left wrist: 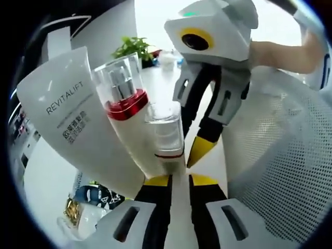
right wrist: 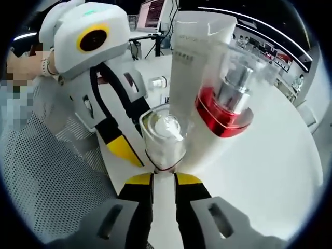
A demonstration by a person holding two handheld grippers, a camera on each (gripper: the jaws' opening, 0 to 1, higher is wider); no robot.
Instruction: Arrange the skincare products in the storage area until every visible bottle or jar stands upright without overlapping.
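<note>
A white REVITALIFT tube (left wrist: pixel 70 111) and a red-collared pump bottle (left wrist: pixel 124 101) crowd a small clear-capped bottle (left wrist: pixel 165 129), which stands just beyond both grippers. The left gripper (left wrist: pixel 179 180) and right gripper (right wrist: pixel 163 179) each have jaws parted. The left gripper view adds a green plant (left wrist: pixel 134 47); the right gripper view shows a white mesh basket (right wrist: pixel 46 171).

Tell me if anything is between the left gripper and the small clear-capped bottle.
Nothing visible does. The small clear-capped bottle stands right at the left gripper. The red-banded pump bottle and the REVITALIFT tube lean beside it, and the right gripper reaches in from the other side.
</note>
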